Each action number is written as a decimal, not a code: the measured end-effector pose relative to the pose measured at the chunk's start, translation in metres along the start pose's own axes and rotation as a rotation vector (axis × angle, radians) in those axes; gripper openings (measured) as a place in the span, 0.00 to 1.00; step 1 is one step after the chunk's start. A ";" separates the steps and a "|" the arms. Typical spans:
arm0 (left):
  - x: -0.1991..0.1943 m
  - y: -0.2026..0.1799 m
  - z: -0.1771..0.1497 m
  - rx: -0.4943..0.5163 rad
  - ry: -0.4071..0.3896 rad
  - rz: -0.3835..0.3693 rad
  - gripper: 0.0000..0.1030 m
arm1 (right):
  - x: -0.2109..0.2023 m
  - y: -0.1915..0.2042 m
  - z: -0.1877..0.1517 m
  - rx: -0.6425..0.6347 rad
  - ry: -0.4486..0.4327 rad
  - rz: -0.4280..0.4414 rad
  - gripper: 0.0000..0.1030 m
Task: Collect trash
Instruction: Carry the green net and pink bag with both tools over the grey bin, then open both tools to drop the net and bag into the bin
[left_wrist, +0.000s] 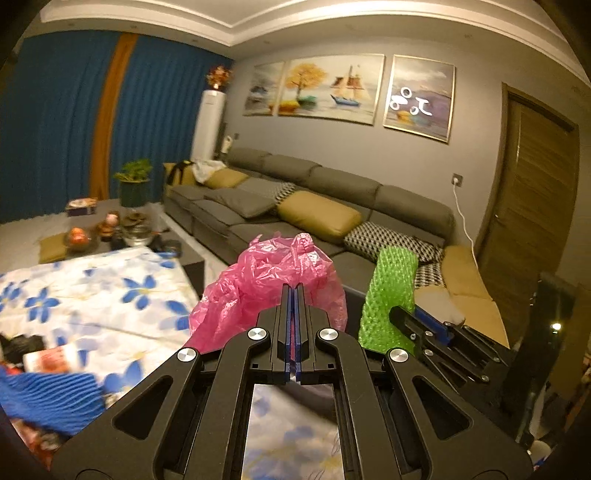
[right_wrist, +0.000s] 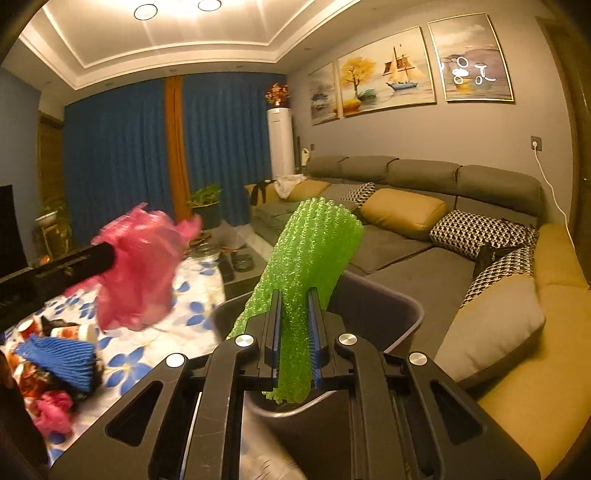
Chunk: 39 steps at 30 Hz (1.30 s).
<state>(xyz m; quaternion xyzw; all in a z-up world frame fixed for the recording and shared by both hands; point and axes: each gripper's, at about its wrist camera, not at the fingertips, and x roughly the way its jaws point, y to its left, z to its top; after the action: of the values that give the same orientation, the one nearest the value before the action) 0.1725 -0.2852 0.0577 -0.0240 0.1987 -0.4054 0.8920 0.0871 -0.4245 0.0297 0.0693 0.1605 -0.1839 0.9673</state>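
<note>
The left gripper (left_wrist: 294, 291), clamped on the crumpled pink plastic bag (left_wrist: 273, 273), is to the left of the right gripper (right_wrist: 293, 299), which pinches the green foam net sleeve (right_wrist: 314, 251). The dark plastic bin (right_wrist: 384, 314) sits directly below and beyond the sleeve. The flower-printed cloth-covered table (left_wrist: 110, 295) lies left of the bin; the long grey sectional sofa (right_wrist: 406, 236) runs behind and right.

Pink bag (left_wrist: 273, 273), green foam net (right_wrist: 314, 251)
</note>
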 end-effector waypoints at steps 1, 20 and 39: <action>0.009 -0.001 0.001 -0.005 0.009 -0.013 0.00 | 0.002 -0.004 -0.001 -0.001 0.000 -0.006 0.14; 0.109 0.015 -0.006 -0.063 0.121 -0.074 0.01 | 0.049 -0.012 -0.007 0.008 0.036 -0.044 0.18; 0.124 0.010 -0.014 -0.027 0.171 -0.061 0.09 | 0.067 -0.016 -0.005 0.008 0.068 -0.065 0.37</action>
<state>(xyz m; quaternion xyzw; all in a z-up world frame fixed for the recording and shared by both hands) 0.2479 -0.3677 0.0011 -0.0073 0.2789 -0.4301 0.8586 0.1389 -0.4608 0.0009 0.0741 0.1948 -0.2135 0.9545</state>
